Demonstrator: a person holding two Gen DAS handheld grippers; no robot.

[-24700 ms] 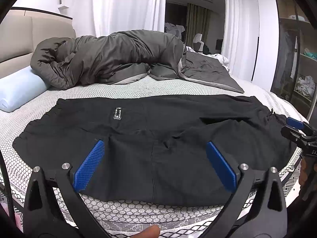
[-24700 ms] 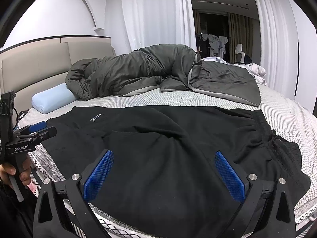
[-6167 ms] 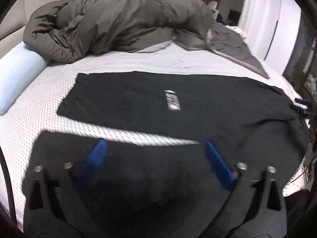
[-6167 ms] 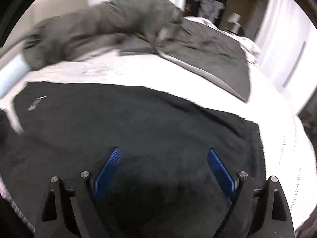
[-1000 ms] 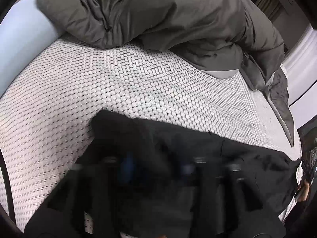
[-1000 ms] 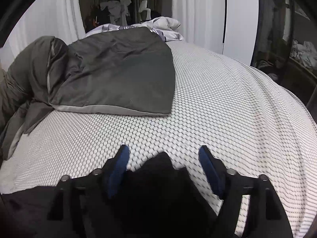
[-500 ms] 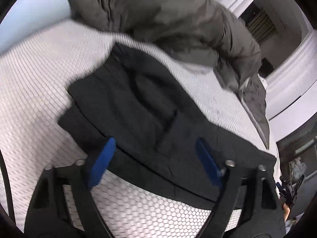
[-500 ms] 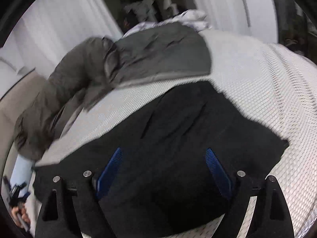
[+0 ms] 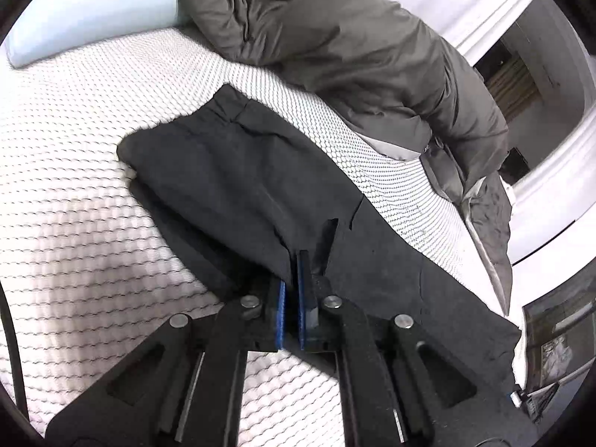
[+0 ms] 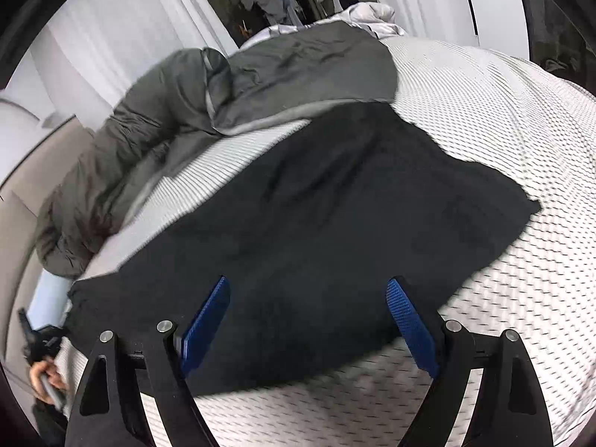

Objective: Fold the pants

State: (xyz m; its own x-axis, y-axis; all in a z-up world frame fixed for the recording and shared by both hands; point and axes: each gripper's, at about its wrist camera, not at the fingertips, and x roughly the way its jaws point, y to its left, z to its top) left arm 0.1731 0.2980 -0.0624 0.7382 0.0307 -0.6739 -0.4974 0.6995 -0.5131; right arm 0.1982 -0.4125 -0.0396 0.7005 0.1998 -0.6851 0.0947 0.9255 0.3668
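Left wrist view: left claw [image 9: 294, 279] just closed, pinching near edge of black pants [image 9: 231, 171], folded lengthwise on bed [image 9: 74, 223]. Right claw [image 10: 309, 320] spread above pants, nothing between. Grey duvet [image 9: 354, 48] beyond far edge; bare mattress both sides.

Left gripper [image 9: 298, 279] fingers pressed together (just closed); right gripper [image 10: 309, 320] fingers spread wide.

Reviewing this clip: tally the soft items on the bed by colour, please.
Black: 1, the pants
Dark grey: 1, the duvet
Pale blue: 1, the pillow
Total: 3, all lying on the white mattress
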